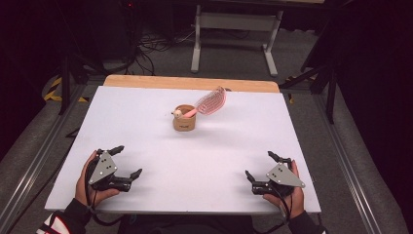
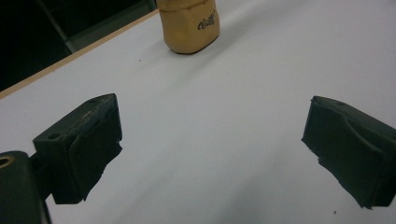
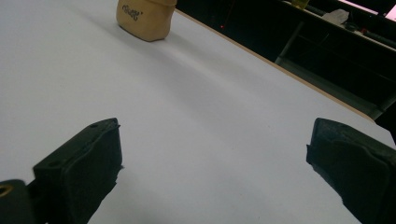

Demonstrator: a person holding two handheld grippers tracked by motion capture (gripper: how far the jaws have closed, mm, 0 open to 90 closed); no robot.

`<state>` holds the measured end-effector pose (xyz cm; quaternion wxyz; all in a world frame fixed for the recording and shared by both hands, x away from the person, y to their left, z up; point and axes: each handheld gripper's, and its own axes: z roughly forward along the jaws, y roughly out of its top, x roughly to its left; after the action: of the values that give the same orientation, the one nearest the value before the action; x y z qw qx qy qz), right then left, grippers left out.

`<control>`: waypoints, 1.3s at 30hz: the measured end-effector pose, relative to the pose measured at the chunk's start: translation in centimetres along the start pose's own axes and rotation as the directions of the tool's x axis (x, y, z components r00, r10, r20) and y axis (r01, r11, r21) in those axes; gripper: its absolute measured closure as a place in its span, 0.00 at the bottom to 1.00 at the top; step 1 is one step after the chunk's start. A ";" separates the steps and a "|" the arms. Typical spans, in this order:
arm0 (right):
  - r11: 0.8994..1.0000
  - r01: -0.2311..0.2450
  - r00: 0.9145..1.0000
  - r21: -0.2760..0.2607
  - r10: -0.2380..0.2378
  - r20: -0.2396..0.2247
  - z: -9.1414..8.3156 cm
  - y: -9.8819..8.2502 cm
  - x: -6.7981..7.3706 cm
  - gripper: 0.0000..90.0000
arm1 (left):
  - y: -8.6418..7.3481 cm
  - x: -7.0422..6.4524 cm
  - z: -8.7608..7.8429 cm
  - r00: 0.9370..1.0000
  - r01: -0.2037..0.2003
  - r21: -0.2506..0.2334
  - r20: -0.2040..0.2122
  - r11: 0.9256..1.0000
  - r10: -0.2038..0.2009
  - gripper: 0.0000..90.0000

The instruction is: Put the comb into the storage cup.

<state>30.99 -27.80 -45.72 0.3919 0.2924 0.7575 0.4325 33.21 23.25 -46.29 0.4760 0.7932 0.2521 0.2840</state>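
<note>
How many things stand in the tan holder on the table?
2: a pink brush that leans out to the right, and a pencil-like stick at the left rim of the holder. More may be hidden inside.

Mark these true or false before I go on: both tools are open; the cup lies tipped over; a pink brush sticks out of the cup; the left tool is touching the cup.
1. Both tools are open. True: the left tool and the right tool each have their jaws spread wide.
2. The cup lies tipped over. False: it stands upright on the white table.
3. A pink brush sticks out of the cup. True.
4. The left tool is touching the cup. False: it is apart from it, near the table's front edge.
</note>
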 end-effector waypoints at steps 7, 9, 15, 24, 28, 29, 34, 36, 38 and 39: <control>1.000 0.028 1.000 0.007 -0.028 0.001 0.0 0.2 0.4 0.04 | 0.0 -0.2 -0.2 1.000 -0.012 0.001 0.004 1.000 0.012 0.06; 1.000 0.022 1.000 0.010 -0.022 0.000 0.1 0.2 0.4 0.04 | 0.0 -0.1 -0.2 1.000 -0.007 0.001 0.003 1.000 0.007 0.06; 1.000 0.021 1.000 0.013 -0.021 -0.002 0.2 0.1 0.2 0.04 | 0.0 -0.1 0.0 1.000 -0.007 0.000 0.005 1.000 0.007 0.06; 1.000 0.028 1.000 0.010 -0.028 0.006 0.1 0.1 0.3 0.04 | 0.0 -0.1 0.0 1.000 -0.008 0.002 0.009 1.000 0.008 0.06; 0.999 0.032 0.999 0.011 -0.032 0.007 0.2 0.1 0.3 0.04 | -0.1 0.0 0.1 1.000 -0.006 0.006 0.009 1.000 0.006 0.06; 0.999 0.032 0.999 0.011 -0.032 0.009 0.2 0.1 0.3 0.04 | -0.1 0.0 0.1 1.000 -0.007 0.007 0.009 1.000 0.007 0.06; 0.999 0.033 0.999 0.006 -0.033 0.018 0.1 0.1 0.3 0.04 | 0.0 -0.1 0.1 1.000 -0.008 0.004 0.010 1.000 0.008 0.06; 1.000 0.029 0.999 0.006 -0.029 0.017 0.1 0.1 0.3 0.04 | 0.0 0.0 0.1 1.000 -0.011 0.009 0.010 1.000 0.011 0.06; 0.999 0.032 0.999 0.011 -0.033 0.022 0.2 0.1 0.2 0.04 | 0.0 0.0 0.2 1.000 -0.008 0.007 0.010 1.000 0.008 0.06; 0.999 0.034 0.999 0.011 -0.034 0.021 0.2 0.1 0.2 0.04 | 0.0 0.1 0.2 1.000 -0.008 0.008 0.012 1.000 0.008 0.06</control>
<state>31.07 -27.50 -45.79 0.4058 0.2862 0.7605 0.4184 33.40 23.17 -46.40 0.4732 0.7977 0.2473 0.2803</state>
